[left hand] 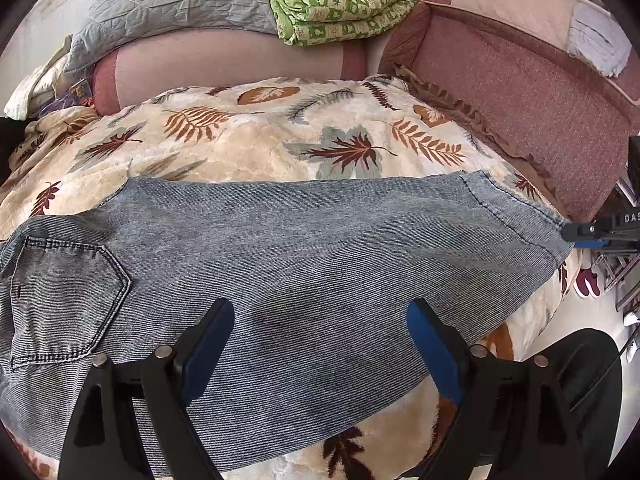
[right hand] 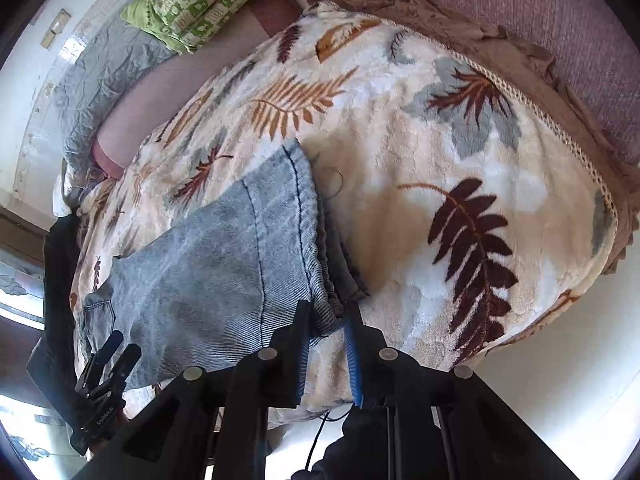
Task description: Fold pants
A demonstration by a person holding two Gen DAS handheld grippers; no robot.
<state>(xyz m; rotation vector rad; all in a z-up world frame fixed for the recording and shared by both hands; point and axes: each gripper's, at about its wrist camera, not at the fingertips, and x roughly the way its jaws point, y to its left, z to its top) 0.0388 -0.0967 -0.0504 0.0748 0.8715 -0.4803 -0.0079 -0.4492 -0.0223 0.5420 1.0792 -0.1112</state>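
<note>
Blue-grey denim pants (left hand: 300,240) lie flat across a leaf-print blanket (left hand: 260,140), back pocket (left hand: 68,300) at the left and leg hem at the right. My left gripper (left hand: 320,324) hovers open over the middle of the leg, its blue pads wide apart with nothing pinched. In the right wrist view the pants (right hand: 224,260) run away to the left. My right gripper (right hand: 329,320) is shut on the hem corner, which is pulled up slightly between the pads. It also shows as the right gripper (left hand: 592,232) at the hem's end; the left gripper (right hand: 104,364) appears low left.
A green patterned quilt (left hand: 344,8) and a grey quilt (left hand: 172,4) are piled at the back. A pink upholstered frame (left hand: 500,80) curves around the right side. The blanket (right hand: 420,140) ends at white floor on the right. A person's dark trouser leg (left hand: 588,380) is at lower right.
</note>
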